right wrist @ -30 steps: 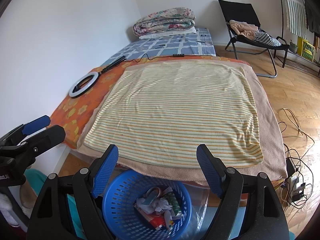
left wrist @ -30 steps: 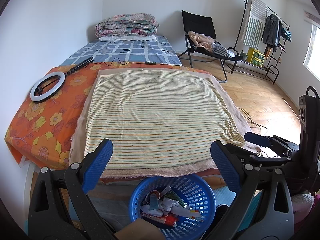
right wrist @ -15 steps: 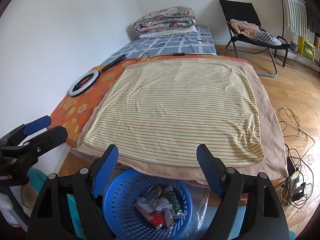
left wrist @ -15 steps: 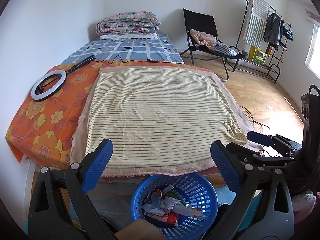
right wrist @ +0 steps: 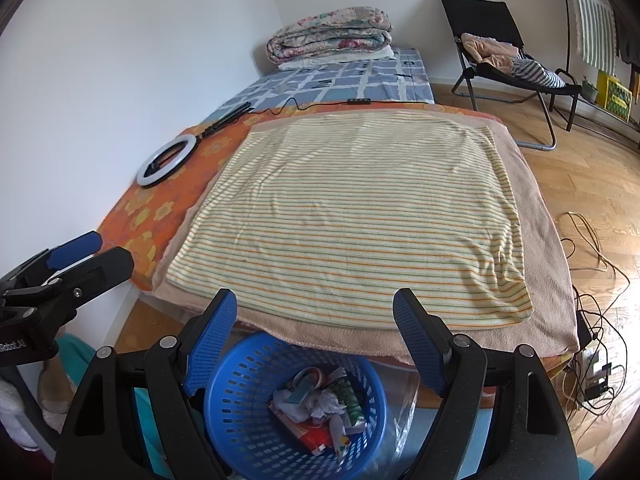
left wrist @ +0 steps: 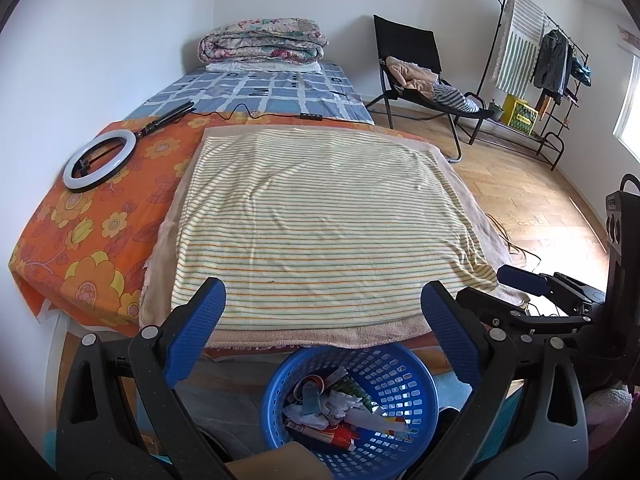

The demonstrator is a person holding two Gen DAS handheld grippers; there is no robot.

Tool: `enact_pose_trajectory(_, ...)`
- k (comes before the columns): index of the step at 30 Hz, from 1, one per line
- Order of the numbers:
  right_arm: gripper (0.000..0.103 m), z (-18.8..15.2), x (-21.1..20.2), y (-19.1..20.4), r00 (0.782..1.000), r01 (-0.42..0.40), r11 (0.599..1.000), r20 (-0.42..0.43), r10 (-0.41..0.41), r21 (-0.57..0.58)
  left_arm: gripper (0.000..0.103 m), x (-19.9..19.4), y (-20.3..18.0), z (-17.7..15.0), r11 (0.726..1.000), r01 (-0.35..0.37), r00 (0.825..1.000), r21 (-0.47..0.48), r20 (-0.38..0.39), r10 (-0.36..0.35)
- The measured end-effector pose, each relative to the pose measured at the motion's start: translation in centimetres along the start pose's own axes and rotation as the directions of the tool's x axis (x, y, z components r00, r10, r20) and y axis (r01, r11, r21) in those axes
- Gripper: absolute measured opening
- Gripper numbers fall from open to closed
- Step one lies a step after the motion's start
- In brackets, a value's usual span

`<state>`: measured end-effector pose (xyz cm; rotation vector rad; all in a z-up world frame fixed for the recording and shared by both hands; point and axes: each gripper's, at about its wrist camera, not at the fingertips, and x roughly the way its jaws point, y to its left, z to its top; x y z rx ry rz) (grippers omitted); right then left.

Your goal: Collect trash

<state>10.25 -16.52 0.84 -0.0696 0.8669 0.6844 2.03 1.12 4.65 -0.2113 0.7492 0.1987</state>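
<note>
Round blue plastic basket (left wrist: 404, 396) with perforated walls, upright on the floor at the foot of the bed, its far rim tucked just under the overhanging pink blanket edge. Inside lies mixed trash (left wrist: 336, 412): crumpled white paper, a red-and-white packet, a green printed wrapper, a pale blue piece, heaped loosely below the rim.

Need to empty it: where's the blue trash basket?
The blue basket sits on the floor against the bed's near edge, below the striped blanket, low centre in both wrist views.
</note>
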Motion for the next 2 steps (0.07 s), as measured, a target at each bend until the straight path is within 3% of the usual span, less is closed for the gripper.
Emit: enact_pose_trajectory(2,0.08,0.0,0.08,0.02,1.0,0.001,1.0,0.0,-0.001,0.0,0.1,0.14,0.05,-0.01,1.0,0.003,1.0,-0.006,-0.005,-0.003)
